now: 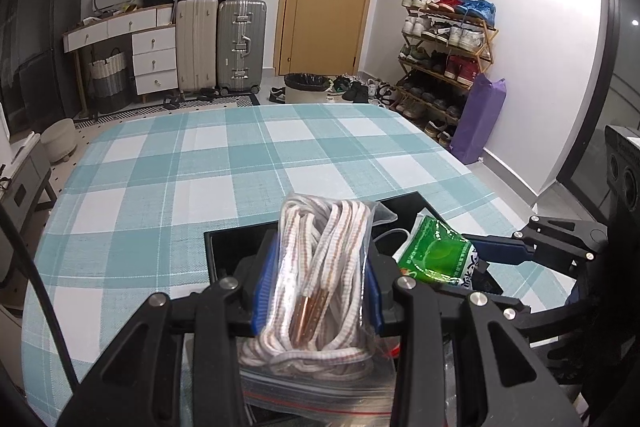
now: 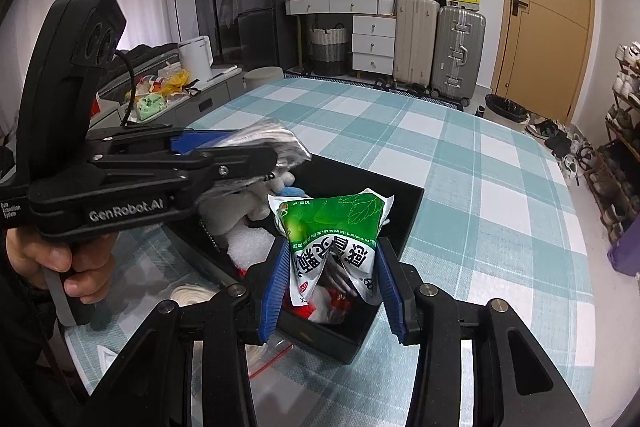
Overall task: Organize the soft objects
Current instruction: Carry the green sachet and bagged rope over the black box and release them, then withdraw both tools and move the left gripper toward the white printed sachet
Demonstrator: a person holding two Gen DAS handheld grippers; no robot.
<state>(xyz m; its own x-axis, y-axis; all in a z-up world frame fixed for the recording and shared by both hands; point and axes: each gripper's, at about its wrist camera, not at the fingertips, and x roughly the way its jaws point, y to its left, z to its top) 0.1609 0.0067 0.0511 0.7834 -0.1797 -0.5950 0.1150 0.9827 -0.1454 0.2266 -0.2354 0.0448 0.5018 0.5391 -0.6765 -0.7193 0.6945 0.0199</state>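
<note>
My left gripper (image 1: pixel 316 287) is shut on a clear zip bag of white shoelaces (image 1: pixel 320 267) and holds it over the black box (image 1: pixel 228 247). My right gripper (image 2: pixel 334 287) is shut on a green and white soft packet (image 2: pixel 332 227), held above the black box (image 2: pixel 404 219). The packet also shows in the left wrist view (image 1: pixel 436 255), with the right gripper (image 1: pixel 500 251) beside it. The left gripper (image 2: pixel 256 151) shows in the right wrist view with the bag (image 2: pixel 276 139). The box holds a white plush toy (image 2: pixel 236 215) and other soft items.
The box sits on a teal checked tablecloth (image 1: pixel 240 163). A roll of white cord (image 2: pixel 192 297) and a zip bag (image 2: pixel 272 351) lie on the table near the box. Suitcases (image 1: pixel 240 43), drawers, a shoe rack (image 1: pixel 444 55) and a bin stand beyond.
</note>
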